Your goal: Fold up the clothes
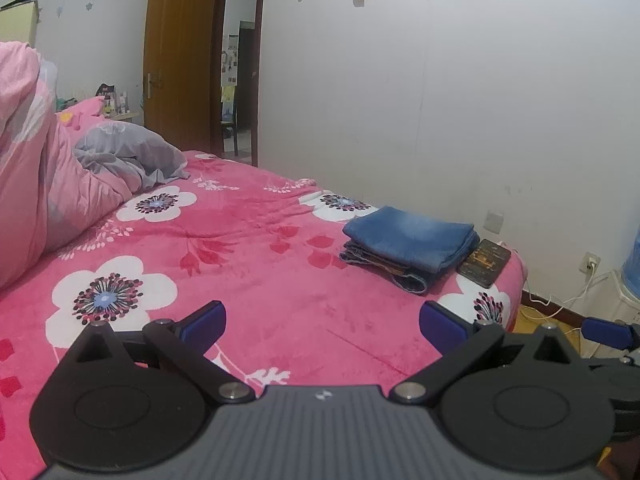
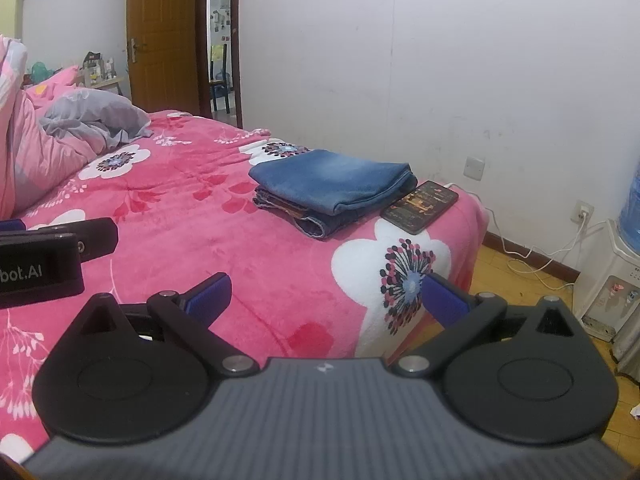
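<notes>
On the bed (image 1: 248,248), the jeans (image 2: 332,184) lie folded beside a phone (image 2: 420,206). Both tools, left (image 1: 322,322) and right (image 2: 326,298), hang spread and empty; the fold looks finished, so withdraw without brushing the stack.

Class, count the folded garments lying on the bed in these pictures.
1: the folded jeans near the bed's far corner, beside a phone. Others may lie outside view.

Phone (image 2: 420,207) screen content too small; water bottle (image 2: 631,208) edge-cropped.
</notes>
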{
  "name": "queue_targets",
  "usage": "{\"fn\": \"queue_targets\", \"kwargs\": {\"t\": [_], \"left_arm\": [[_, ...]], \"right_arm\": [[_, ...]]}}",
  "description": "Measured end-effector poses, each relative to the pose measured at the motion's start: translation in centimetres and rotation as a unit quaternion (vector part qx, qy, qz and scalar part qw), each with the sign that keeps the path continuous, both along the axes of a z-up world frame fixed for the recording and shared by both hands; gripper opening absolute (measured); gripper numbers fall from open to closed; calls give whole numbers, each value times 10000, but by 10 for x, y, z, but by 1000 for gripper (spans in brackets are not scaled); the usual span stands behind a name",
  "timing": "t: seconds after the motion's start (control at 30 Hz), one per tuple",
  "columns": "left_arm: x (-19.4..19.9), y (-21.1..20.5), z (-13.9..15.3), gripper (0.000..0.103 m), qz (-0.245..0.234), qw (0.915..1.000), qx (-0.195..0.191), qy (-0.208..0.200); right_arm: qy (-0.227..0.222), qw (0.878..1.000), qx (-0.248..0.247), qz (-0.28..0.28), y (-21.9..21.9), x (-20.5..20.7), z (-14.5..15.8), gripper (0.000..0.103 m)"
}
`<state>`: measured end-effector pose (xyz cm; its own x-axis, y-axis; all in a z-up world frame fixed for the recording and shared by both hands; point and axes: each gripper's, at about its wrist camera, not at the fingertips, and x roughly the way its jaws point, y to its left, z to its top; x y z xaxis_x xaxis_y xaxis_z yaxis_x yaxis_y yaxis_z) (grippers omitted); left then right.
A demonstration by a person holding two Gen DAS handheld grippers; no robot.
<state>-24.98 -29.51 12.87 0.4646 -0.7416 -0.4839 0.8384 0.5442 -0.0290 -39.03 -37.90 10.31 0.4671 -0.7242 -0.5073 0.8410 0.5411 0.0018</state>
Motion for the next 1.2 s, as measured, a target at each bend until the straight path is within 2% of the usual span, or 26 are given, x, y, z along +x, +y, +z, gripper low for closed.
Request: {"fn": "queue_targets", "kwargs": {"t": [1.2], "left_arm": [[-13,-8,-4,103,-151,9998,130,-24]], "right_arm": [[-25,9999,94,-134,-5,-7,-4,102]]}}
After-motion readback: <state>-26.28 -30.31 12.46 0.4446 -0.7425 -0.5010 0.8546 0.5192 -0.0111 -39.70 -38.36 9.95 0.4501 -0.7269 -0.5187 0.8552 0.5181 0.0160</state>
